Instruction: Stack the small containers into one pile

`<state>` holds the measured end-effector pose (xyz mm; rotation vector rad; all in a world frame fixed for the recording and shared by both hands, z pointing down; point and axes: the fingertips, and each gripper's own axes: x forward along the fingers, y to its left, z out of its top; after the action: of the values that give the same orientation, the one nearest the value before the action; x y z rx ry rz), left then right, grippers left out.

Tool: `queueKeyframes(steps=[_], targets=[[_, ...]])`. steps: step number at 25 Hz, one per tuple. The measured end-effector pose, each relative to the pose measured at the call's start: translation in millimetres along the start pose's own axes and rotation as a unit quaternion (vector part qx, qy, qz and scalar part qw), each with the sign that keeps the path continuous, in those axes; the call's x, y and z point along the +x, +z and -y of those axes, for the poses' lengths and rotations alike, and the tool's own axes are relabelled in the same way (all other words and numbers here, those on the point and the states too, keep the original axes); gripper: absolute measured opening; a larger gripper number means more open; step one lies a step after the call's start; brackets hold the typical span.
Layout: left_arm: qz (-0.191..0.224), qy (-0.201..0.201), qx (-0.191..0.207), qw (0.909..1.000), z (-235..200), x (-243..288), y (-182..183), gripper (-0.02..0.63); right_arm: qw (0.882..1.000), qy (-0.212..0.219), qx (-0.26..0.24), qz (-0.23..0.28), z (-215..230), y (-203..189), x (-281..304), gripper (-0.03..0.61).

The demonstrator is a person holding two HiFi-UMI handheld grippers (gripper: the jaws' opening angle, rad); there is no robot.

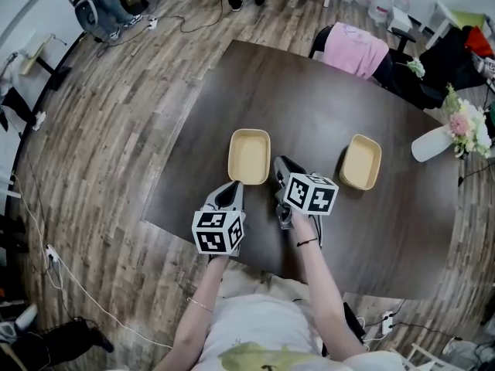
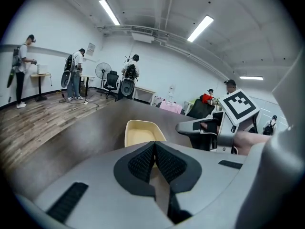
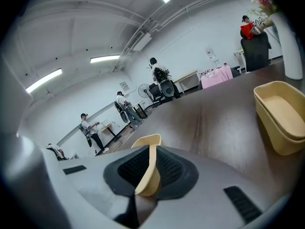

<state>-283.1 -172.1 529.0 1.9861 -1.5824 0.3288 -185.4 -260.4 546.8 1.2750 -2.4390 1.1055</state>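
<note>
Two small beige containers stand on the dark table (image 1: 309, 107). The left container (image 1: 249, 156) (image 2: 139, 132) lies just ahead of both grippers. My right gripper (image 1: 280, 164) (image 3: 148, 165) is shut on the right-hand rim of that container, a thin beige wall (image 3: 147, 175) pinched between the pads. The other container (image 1: 361, 161) (image 3: 280, 120) sits apart to the right, untouched. My left gripper (image 1: 232, 187) (image 2: 155, 148) hovers near the left container's near corner, its pads pressed together with nothing between them. The right gripper's body (image 2: 212, 128) shows in the left gripper view.
A white vase with flowers (image 1: 437, 140) lies at the table's right edge. A chair with a pink cloth (image 1: 355, 48) stands at the far side. The table's near edge (image 1: 232, 247) runs just below the grippers. Several people stand by the far wall (image 2: 74, 75).
</note>
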Motion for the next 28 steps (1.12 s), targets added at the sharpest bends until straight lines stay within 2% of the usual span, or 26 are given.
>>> queueKeyframes(steps=[3, 6, 12, 19, 25, 28], targets=[[-0.007, -0.008, 0.005, 0.9999, -7, 3, 0, 0.025, 1.000, -0.009, -0.005, -0.007, -2, -3, 12, 0.028], [-0.012, -0.014, 0.006, 0.9998, -12, 5, 1, 0.025, 1.000, -0.017, -0.003, -0.020, -3, -8, 25, 0.103], [-0.021, -0.018, 0.005, 0.9996, -19, 9, -3, 0.025, 0.998, -0.052, -0.017, -0.035, 2, -19, 43, 0.163], [-0.025, -0.018, 0.006, 0.9995, -23, 7, -4, 0.025, 0.994, -0.083, -0.016, -0.064, 10, -31, 56, 0.153], [-0.016, -0.011, 0.001, 0.9998, -30, 2, 2, 0.025, 0.990, -0.120, -0.043, -0.065, 14, -32, 57, 0.049], [-0.013, -0.007, -0.001, 0.9999, -33, -1, 1, 0.025, 0.991, -0.121, -0.031, -0.057, 13, -31, 56, 0.041]])
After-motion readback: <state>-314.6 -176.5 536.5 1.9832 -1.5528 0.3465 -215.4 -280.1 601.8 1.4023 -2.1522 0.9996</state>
